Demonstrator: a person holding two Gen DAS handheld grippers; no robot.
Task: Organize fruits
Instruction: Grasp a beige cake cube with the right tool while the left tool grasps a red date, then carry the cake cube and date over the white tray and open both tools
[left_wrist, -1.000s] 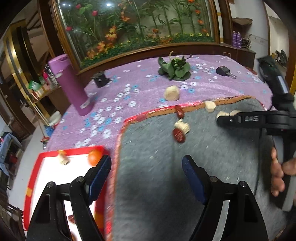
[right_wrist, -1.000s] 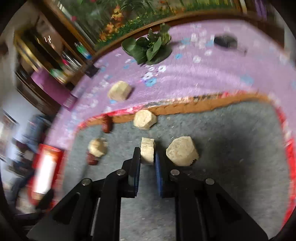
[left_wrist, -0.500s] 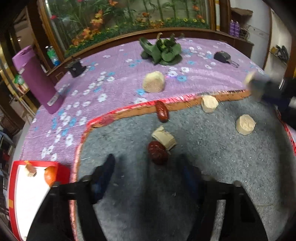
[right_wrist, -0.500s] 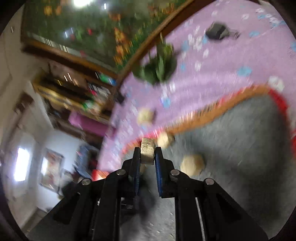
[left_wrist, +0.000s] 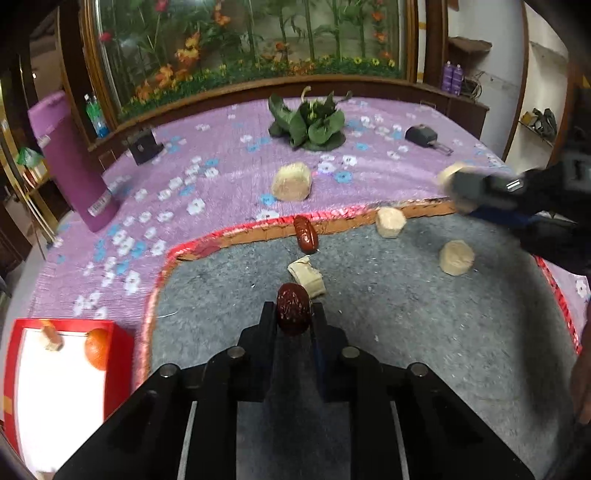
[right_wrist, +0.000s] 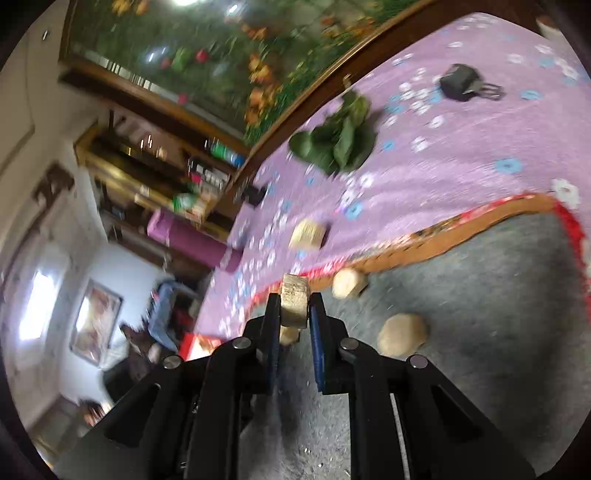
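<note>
- Clamping a wrinkled dark-red date (left_wrist: 293, 312) between its two black fingers, the left gripper (left_wrist: 293, 319) sits low over the grey felt mat (left_wrist: 424, 332), jaws drawn in to the fruit's width, the date's far end poking out past the tips.
- Just beyond the date lies a pale cut fruit chunk (left_wrist: 307, 277), almost touching it; lifting straight up before swinging away looks the safest way to avoid dragging that piece along.
- To the left, off the mat's edge, waits a red-rimmed white tray (left_wrist: 55, 384) already holding a small orange fruit (left_wrist: 96, 349) and a beige piece (left_wrist: 51, 338), the likely drop spot.
- Raised above the table and tilted, the right gripper (right_wrist: 293, 314) is closed on a round beige fruit slice (right_wrist: 294, 305), pinched across its flat faces; motion blur softens this view.
- A second red date (left_wrist: 306, 233) rests on the mat's orange border, and other beige chunks lie scattered on the mat and the purple flowered tablecloth (left_wrist: 207, 177).
- Both loads appear bound for the tray, so one hand should yield to the other there.
</note>
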